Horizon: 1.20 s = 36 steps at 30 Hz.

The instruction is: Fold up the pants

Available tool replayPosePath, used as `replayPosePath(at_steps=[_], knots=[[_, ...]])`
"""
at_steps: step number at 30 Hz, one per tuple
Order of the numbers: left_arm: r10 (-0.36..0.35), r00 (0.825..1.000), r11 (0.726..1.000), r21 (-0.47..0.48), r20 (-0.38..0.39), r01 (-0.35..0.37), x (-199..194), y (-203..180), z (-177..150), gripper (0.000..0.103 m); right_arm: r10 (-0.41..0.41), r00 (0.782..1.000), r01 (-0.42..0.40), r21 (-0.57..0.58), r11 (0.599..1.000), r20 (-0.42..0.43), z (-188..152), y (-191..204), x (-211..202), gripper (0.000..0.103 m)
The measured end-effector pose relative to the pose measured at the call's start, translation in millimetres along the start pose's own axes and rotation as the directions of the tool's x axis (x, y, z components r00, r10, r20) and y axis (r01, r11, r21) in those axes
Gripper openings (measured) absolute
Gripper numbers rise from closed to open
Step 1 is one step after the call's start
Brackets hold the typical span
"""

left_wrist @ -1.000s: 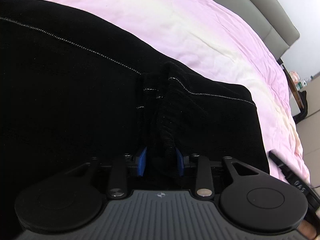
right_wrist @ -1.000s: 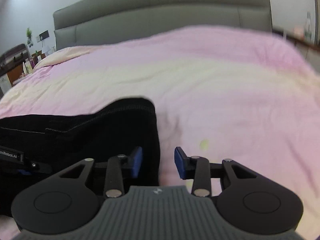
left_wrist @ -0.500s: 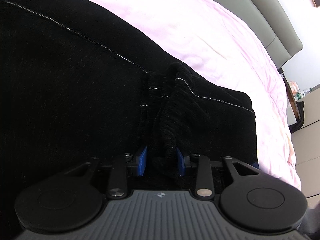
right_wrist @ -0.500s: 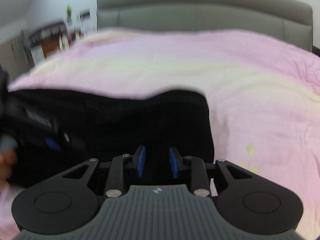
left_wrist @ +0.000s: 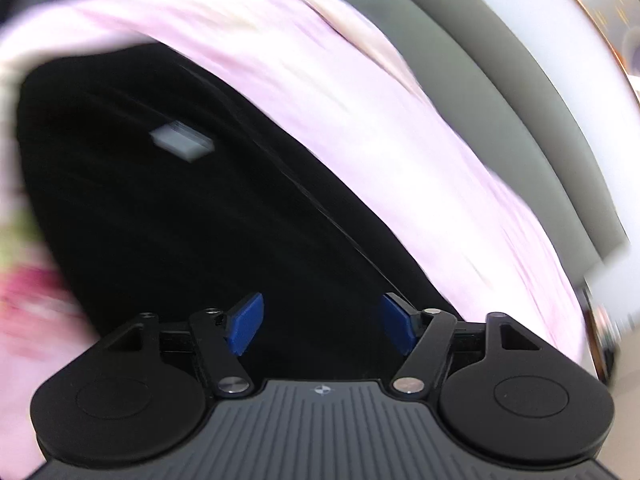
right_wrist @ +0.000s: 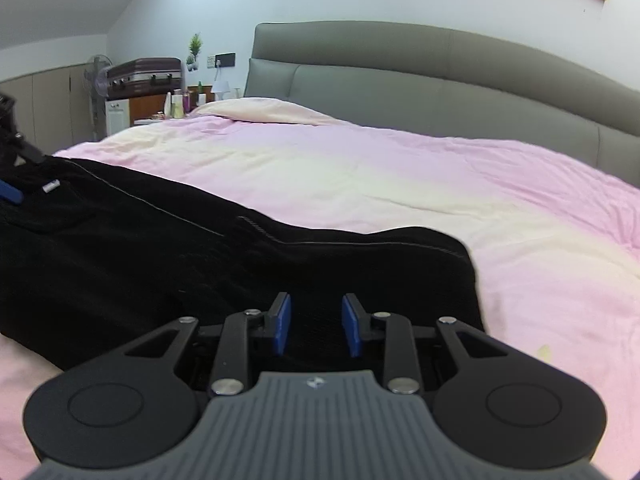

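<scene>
Black pants lie flat across the pink bed, both grippers low over them.

The left gripper (left_wrist: pixel 322 330) hovers spread wide above the pants (left_wrist: pixel 180 220); the right gripper (right_wrist: pixel 316 328), level and part-open, straddles the near hem, though contact is unclear, bed (right_wrist: pixel 400 184) beyond.

— Where do the pants (right_wrist: pixel 168 256) lie?
— On the bed (right_wrist: pixel 400 184), filling the frame's lower left.
— And behind?
— Headboard (right_wrist: pixel 440 76) across the upper right (nightstand clutter (right_wrist: pixel 176 104) at upper left).
</scene>
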<state>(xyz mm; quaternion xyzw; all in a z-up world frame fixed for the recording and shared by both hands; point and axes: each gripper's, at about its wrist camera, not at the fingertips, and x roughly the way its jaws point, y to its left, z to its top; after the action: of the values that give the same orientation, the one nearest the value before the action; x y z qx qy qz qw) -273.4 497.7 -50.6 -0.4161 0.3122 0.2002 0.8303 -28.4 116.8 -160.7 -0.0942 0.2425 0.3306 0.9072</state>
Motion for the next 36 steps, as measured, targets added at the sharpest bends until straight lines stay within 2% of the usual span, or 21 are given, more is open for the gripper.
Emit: replayPosePath(at_steps=[1, 4, 6, 9, 12, 13, 14, 16, 19, 22, 26, 28, 30, 32, 34, 36], knots=[[0.023, 0.999, 0.999, -0.034, 0.024, -0.022, -13.3, 21.7, 7.7, 0.088, 0.003, 1.0, -0.003, 0.004, 1.0, -0.008, 1.7, 5.4, 1.1, 0.026], [0.054, 0.996, 0.994, -0.101, 0.066, -0.047, -35.9, 76.9, 23.1, 0.088, 0.012, 1.0, -0.012, 0.011, 1.0, -0.026, 9.4, 42.1, -2.3, 0.026], [0.09, 0.992, 0.987, -0.141, 0.09, -0.077, -45.1, 111.4, 30.5, 0.088, 0.029, 0.999, -0.029, 0.022, 0.999, -0.025, 13.9, 66.3, -6.2, 0.03], [0.115, 0.989, 0.968, -0.235, 0.095, -0.09, -34.0, 135.5, 30.0, 0.089, 0.072, 0.997, -0.071, 0.065, 0.995, -0.023, 19.3, 105.7, -13.8, 0.03], [0.126, 0.99, 0.945, -0.309, 0.057, -0.103, -1.7, 136.9, 17.0, 0.088, 0.138, 0.988, -0.128, 0.131, 0.983, -0.068, 29.6, 147.9, -5.9, 0.03], [0.1, 0.993, 0.943, -0.324, 0.06, -0.076, 6.0, 138.4, 16.3, 0.088, 0.15, 0.985, -0.138, 0.132, 0.982, -0.085, 35.5, 165.1, 1.4, 0.028], [0.068, 0.995, 0.944, -0.328, 0.07, -0.042, 8.5, 144.2, 20.0, 0.088, 0.167, 0.981, -0.154, 0.125, 0.98, -0.095, 42.7, 183.1, 8.6, 0.021], [-0.004, 0.994, 0.952, -0.303, 0.109, 0.037, 25.6, 128.4, 20.7, 0.088, 0.203, 0.973, -0.194, 0.091, 0.977, -0.108, 57.7, 219.8, 22.5, 0.014], [-0.075, 0.992, 0.956, -0.276, 0.1, 0.1, 45.7, 128.6, 36.3, 0.087, 0.246, 0.961, -0.243, 0.039, 0.969, -0.126, 80.2, 273.4, 47.6, 0.009], [-0.135, 0.988, 0.939, -0.31, 0.073, 0.151, 53.3, 140.8, 36.2, 0.08, 0.234, 0.958, -0.244, -0.041, 0.969, -0.167, 91.5, 319.4, 73.8, 0.008], [-0.181, 0.982, 0.932, -0.308, 0.061, 0.191, 52.7, 153.1, 35.8, 0.064, 0.203, 0.945, -0.202, 0.03, 0.979, -0.256, 73.0, 336.5, 94.3, 0.008], [-0.2, 0.979, 0.926, -0.319, 0.038, 0.201, 68.8, 148.9, 42.9, 0.063, 0.145, 0.95, -0.174, -0.084, 0.981, -0.277, 50.9, 356.6, 101.9, 0.008], [-0.195, 0.98, 0.931, -0.308, 0.039, 0.197, 71.9, 145.9, 39.6, 0.062, 0.083, 0.972, -0.133, -0.22, 0.966, -0.221, 28.8, 375.5, 102.5, 0.008], [-0.189, 0.98, 0.935, -0.295, 0.06, 0.199, 74.0, 140.3, 35.1, 0.059, 0.05, 0.983, -0.095, -0.251, 0.963, -0.177, 22.4, 384.5, 99.2, 0.009], [-0.188, 0.979, 0.927, -0.315, 0.077, 0.203, 74.9, 136.7, 28.7, 0.054, 0.061, 0.986, -0.09, -0.194, 0.977, -0.154, 27.9, 380.2, 91.9, 0.009], [-0.186, 0.978, 0.92, -0.331, 0.097, 0.208, 69.1, 135.4, 23.1, 0.051, 0.098, 0.986, -0.109, -0.071, 0.992, -0.136, 33.4, 364.4, 79.3, 0.01]])
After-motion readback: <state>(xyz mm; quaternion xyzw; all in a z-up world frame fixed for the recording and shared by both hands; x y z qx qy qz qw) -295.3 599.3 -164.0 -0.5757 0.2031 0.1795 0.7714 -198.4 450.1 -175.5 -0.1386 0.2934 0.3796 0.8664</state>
